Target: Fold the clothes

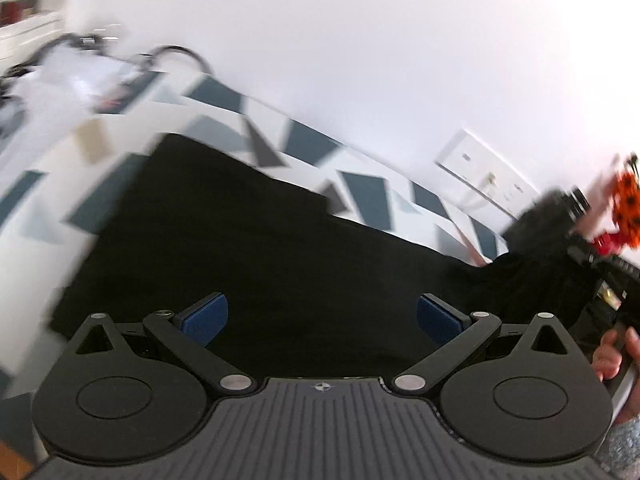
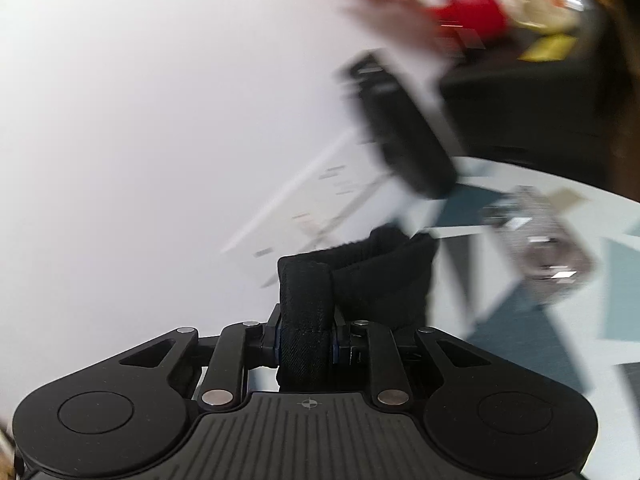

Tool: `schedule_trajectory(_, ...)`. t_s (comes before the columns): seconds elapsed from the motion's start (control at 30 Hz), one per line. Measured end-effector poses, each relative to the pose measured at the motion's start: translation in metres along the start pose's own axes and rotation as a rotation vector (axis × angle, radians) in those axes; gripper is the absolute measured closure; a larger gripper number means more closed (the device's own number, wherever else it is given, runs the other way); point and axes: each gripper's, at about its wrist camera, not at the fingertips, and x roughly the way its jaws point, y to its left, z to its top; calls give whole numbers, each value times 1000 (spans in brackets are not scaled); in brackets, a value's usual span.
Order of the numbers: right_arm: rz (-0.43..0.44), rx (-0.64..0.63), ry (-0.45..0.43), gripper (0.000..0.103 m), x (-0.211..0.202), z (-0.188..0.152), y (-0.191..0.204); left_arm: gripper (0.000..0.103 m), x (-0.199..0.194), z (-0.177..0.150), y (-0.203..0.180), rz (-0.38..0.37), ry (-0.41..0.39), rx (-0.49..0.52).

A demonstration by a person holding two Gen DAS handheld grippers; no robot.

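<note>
No readable text in either view.

The gripper [image 1: 322, 322] body bears only a small round crosshair mark at 6 o'clock in the left wrist view, and the other gripper [image 2: 306, 346] bears the same mark at 6 o'clock in the right wrist view. The wall plate [image 1: 486, 172] at 3 o'clock is too blurred to show any lettering.
</note>
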Motion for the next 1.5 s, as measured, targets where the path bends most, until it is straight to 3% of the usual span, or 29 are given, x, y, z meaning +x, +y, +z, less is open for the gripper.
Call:
schedule_trajectory(0.2, 191, -270, 92, 85, 14, -73, 125, 1, -35, -3, 65, 45, -28, -51)
schedule_trajectory(0.37, 344, -492, 267, 85, 24, -172, 192, 1, -54, -8, 122, 78, -23, -113)
schedule_trajectory(0.53, 323, -668, 499, 83, 51, -275, 210, 1, -63, -5, 157, 91, -11, -123)
schedule_trajectory(0.6, 304, -725, 510, 82, 48, -298, 215, 1, -63, -1, 165, 84, -4, -113)
schedule_trajectory(0.7, 298, -690, 540, 67, 40, -298, 221, 0, -57, 8, 169, 61, 10, -87)
schedule_trajectory(0.77, 300, -634, 559, 44, 32, -286, 224, 0, -51, 16, 165, 29, 20, -63)
schedule_trajectory(0.9, 239, -538, 448, 43, 11, -245, 213, 0, -26, 37, 146, -52, 60, 1)
schedule_trajectory(1.03, 84, -366, 362, 40, 7, -203, 170, 0, 12, 52, 109, -83, 113, 115)
schedule_trajectory(1.13, -76, -313, 323, 39, 8, -177, 129, 1, 46, 53, 76, -24, 160, 238)
schedule_trajectory(1.23, -188, -296, 339, 33, 10, -157, 94, 1, 71, 48, 59, 114, 178, 318)
schedule_trajectory(1.33, -229, -278, 371, 26, 24, -149, 69, 0, 87, 46, 58, 173, 200, 316)
schedule_trajectory(1.5, -223, -346, 470, 24, 67, -154, 58, 0, 84, 56, 59, 179, 211, 288)
